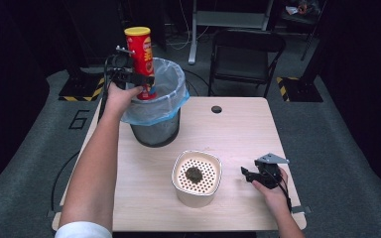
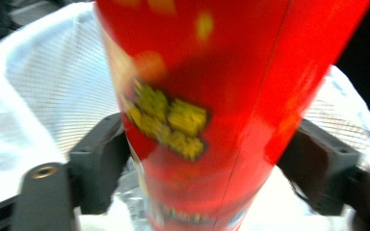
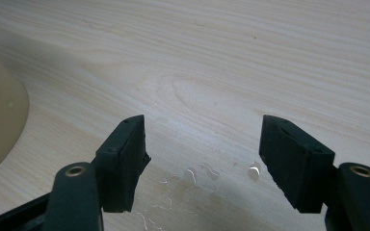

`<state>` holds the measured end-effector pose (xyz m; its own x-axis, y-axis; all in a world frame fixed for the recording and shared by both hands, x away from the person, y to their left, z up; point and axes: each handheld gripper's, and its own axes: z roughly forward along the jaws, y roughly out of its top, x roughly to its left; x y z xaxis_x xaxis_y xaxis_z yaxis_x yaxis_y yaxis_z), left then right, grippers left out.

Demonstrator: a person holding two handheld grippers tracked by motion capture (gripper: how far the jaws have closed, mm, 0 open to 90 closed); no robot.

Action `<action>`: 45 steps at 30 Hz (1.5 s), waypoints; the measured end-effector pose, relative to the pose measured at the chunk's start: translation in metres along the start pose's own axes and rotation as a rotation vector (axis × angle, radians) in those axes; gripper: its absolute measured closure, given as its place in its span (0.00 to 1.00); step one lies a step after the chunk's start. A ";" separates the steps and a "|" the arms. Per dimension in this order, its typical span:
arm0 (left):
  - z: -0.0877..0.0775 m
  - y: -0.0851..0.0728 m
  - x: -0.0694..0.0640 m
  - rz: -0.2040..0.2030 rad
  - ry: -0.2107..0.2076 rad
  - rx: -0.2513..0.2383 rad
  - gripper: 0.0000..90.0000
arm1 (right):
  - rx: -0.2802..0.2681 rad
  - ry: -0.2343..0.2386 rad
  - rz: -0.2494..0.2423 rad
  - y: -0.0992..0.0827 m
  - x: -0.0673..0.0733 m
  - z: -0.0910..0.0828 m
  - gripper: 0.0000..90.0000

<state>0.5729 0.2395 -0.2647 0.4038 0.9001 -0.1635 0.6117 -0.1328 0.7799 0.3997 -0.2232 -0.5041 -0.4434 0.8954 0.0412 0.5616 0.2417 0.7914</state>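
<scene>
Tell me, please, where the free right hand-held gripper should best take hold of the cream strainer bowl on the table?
Probably by its rim on the right side, coming from above. The strainer bowl stands upright, and its body looks too wide for the jaws, while the thin rim would fit between them. The right hand-held gripper already rests open just beside that edge, so one jaw could drop inside and one outside.

A black folding chair (image 1: 245, 57) stands beyond the light wooden counter (image 1: 238, 134). A grey carpet (image 1: 337, 144) bears a "6" marking (image 1: 79, 119), and 2 yellow-black striped bases (image 1: 82, 89) flank the far side. Water droplets (image 3: 207, 173) glisten on the counter.
</scene>
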 end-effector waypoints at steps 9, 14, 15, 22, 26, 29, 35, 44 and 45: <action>-0.018 -0.011 0.009 0.029 0.031 -0.016 0.16 | -0.002 0.003 0.002 0.000 -0.002 -0.001 0.37; -0.040 -0.017 0.006 0.035 -0.002 -0.028 0.24 | -0.004 -0.003 0.009 0.000 -0.001 -0.002 0.37; -0.044 -0.018 0.005 0.043 -0.021 -0.032 0.26 | -0.002 -0.003 0.006 0.000 -0.001 -0.001 0.37; -0.069 -0.030 -0.001 0.104 -0.069 -0.016 0.31 | -0.001 -0.009 0.016 -0.001 0.000 0.001 0.37; -0.081 -0.043 -0.003 0.106 -0.096 -0.045 0.32 | 0.003 -0.004 0.004 -0.001 0.000 0.001 0.37; -0.086 -0.054 -0.002 0.120 -0.112 -0.048 0.32 | 0.005 -0.002 0.007 -0.001 0.000 0.001 0.37; -0.092 -0.082 -0.002 0.149 -0.120 -0.038 0.32 | 0.006 -0.001 0.012 -0.001 0.000 0.002 0.37; -0.094 -0.134 0.002 0.137 -0.132 -0.028 0.32 | 0.003 -0.005 0.011 -0.001 -0.001 0.001 0.37; -0.095 -0.140 0.004 0.134 -0.129 -0.029 0.32 | 0.003 -0.007 0.005 -0.001 -0.001 0.001 0.37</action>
<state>0.4245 0.3004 -0.3171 0.5654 0.8142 -0.1321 0.5279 -0.2341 0.8164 0.4001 -0.2241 -0.5058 -0.4355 0.8992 0.0411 0.5659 0.2380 0.7894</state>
